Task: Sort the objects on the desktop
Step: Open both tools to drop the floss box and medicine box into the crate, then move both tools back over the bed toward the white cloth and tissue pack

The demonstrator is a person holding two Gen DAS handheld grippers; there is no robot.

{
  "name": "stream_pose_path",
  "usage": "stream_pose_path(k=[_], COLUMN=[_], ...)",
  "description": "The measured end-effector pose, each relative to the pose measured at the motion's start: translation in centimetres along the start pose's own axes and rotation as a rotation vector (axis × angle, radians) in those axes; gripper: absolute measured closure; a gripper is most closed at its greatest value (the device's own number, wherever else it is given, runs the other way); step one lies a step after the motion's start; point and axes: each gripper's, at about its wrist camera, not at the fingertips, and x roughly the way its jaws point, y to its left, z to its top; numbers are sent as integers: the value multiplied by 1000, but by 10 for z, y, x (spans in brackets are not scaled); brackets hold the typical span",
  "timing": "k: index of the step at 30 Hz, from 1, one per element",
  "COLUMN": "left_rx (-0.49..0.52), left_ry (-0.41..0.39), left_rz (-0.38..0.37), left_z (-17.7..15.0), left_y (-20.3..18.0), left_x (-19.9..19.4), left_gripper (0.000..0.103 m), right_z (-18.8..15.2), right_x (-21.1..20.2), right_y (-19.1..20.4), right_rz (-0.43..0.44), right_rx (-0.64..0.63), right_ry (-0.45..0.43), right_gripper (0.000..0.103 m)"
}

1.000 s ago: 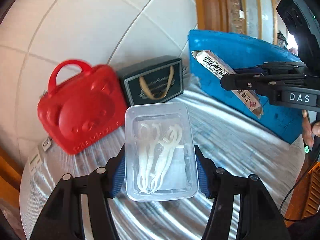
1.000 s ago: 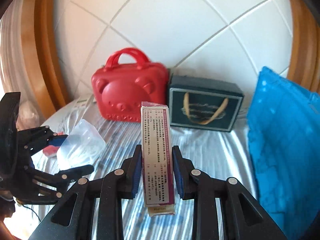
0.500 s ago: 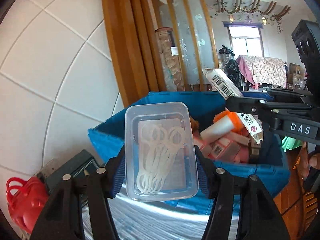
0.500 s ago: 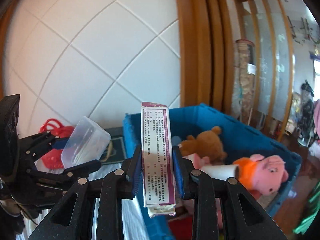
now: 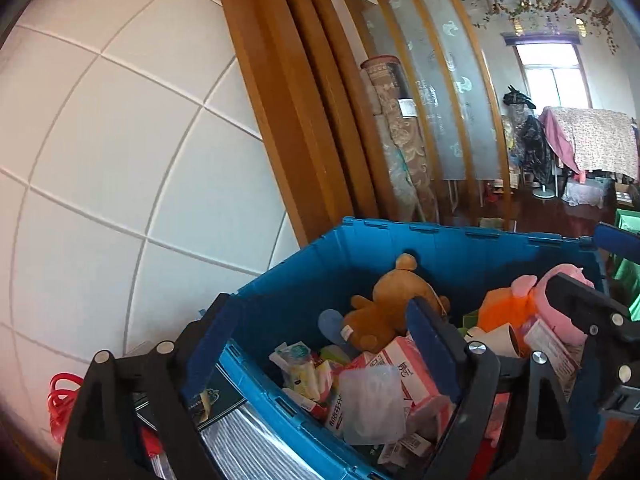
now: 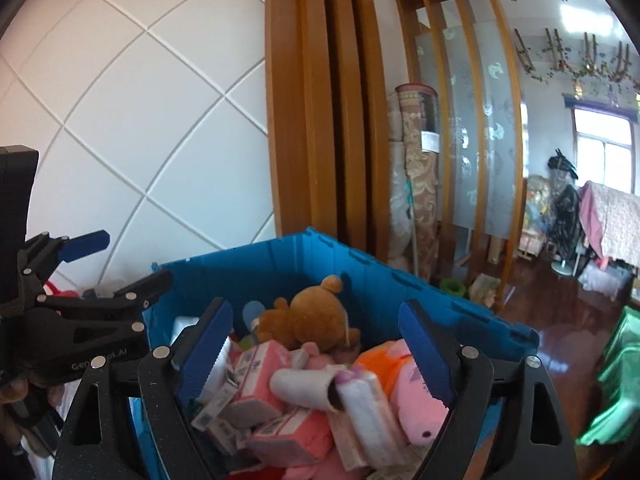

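Clutter from the desktop fills the blue crate [image 5: 460, 256], which sits directly below and ahead of both grippers. The left gripper [image 5: 320, 344] has its jaws spread wide and opening, with nothing pinched between the blue pads; under the gap lies a clear plastic box [image 5: 370, 404], tilted on top of pink cartons [image 5: 404, 372] and small packets. Beyond its fingertips a brown teddy bear [image 5: 394, 308] lies against the crate's far wall, and off to its right a pink and orange pig plush [image 5: 532, 304] rests beside a white paper roll [image 5: 496, 334]. Low at its left, outside the crate, a red bag handle [image 5: 60, 396] and a dark gift box [image 5: 218, 396] show past the left finger. The right gripper [image 6: 316, 344] is likewise splayed and opening, holding nothing; just under its gap a long white and purple box [image 6: 370, 416] lies slanted across the white roll and the pink cartons, with the pig plush under its right finger and the teddy bear straight ahead. To its left hangs the other gripper, jaws apart. A white tiled wall [image 6: 132, 120] and wooden door frame [image 6: 316, 120] stand beyond the crate.
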Motion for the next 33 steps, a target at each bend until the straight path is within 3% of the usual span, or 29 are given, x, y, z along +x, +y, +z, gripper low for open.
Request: stream_pose_path(k=[9, 17, 27, 33], left_rx=[-72, -156, -234, -291], left_ry=[4, 47, 91, 170], left_rz=[94, 195, 355, 497], left_z=[-25, -65, -127, -214], left_y=[23, 66, 149, 212], left_x=[-32, -57, -124, -188], left_gripper=[10, 10, 10, 10], right_z=[-3, -7, -24, -67], right_x=[-12, -21, -40, -69], right_y=[16, 72, 172, 269], right_rz=[69, 208, 387, 581], right_rx=[13, -56, -103, -180], right_ry=[-22, -39, -9, 36], right_gripper=[8, 5, 5, 1])
